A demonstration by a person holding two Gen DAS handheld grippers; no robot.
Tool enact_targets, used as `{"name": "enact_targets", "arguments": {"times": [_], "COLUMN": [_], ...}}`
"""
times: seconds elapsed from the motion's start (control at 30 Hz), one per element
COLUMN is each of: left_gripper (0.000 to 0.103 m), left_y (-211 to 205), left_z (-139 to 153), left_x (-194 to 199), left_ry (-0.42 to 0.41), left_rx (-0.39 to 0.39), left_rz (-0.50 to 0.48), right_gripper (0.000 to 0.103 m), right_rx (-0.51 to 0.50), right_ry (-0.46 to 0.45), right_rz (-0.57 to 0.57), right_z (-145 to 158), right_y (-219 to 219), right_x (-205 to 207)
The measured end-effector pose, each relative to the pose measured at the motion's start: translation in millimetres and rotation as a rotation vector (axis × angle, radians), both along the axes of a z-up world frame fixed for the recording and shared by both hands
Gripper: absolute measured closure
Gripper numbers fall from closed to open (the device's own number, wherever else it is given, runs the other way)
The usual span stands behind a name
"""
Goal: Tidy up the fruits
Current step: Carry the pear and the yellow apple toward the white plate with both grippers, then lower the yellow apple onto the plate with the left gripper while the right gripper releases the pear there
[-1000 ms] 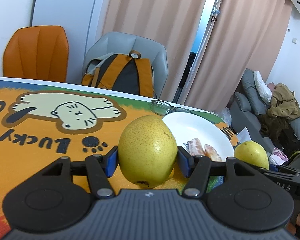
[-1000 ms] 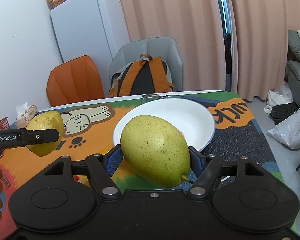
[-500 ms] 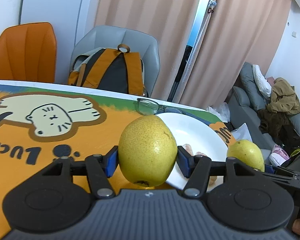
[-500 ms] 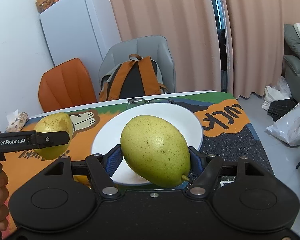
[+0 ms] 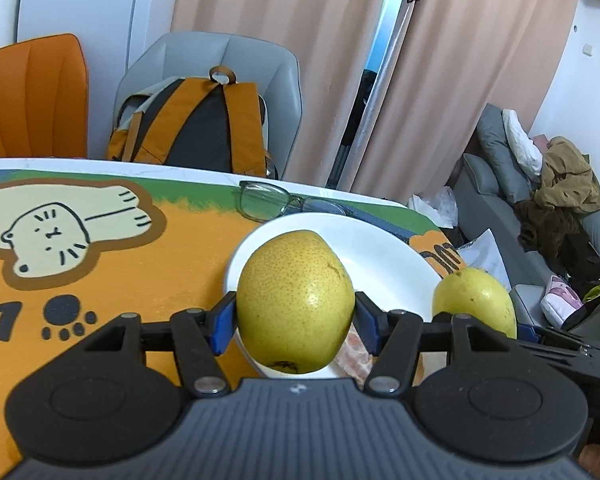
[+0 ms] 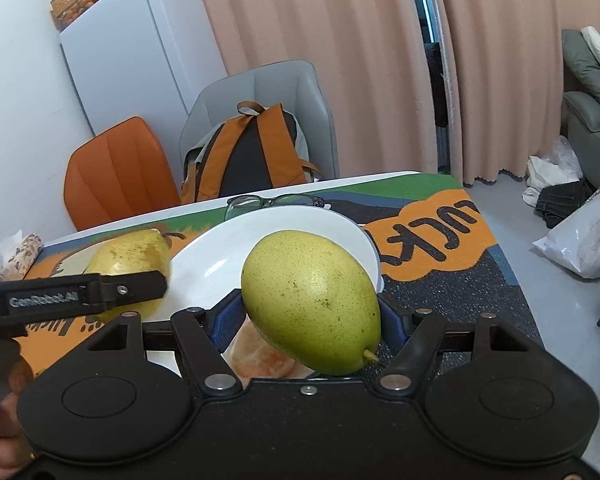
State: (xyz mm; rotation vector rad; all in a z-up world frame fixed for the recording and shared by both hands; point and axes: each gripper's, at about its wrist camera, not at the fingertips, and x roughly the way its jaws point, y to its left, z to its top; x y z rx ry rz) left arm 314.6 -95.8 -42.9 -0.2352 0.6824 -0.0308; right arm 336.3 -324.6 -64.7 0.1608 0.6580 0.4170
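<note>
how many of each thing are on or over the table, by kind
pears: 2, one in the left gripper, one in the right gripper
plates: 1
glasses: 1
peeled orange fruit pieces: 1 clump
total: 5

The table [image 5: 80, 163] is white-edged and almost wholly covered by a printed mat [image 5: 148, 272], orange with a cream cartoon animal, black paw prints, large letters and a green band along the far edge. A white plate [image 6: 284, 224] sits on the mat toward the table's far right corner, and a pair of glasses [image 5: 276, 200] lies just behind it by the far edge. At the table's left edge lies a small wrapped packet [image 6: 20, 254].
</note>
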Motion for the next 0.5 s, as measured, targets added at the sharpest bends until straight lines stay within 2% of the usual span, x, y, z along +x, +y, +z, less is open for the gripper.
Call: {"name": "enact_targets", "arguments": {"times": [0.23,0.5], "left_gripper": [0.043,0.043], "left_y": [-4.1,-6.9], "left_z": [-18.6,-19.7], "left_x": [12.6,12.4], "left_ry": [0.058,0.075], "left_rx": [-0.02,-0.021], "left_rz": [-0.03,-0.042], "right_gripper": [0.034,0.034], "right_rx": [-0.019,-0.031], "right_ry": [0.014,0.021], "right_rz": [0.006,-0.007], "right_z": [-7.5,-7.3], "right_y": [5.9,7.5], "right_x": [9.9,14.1]}}
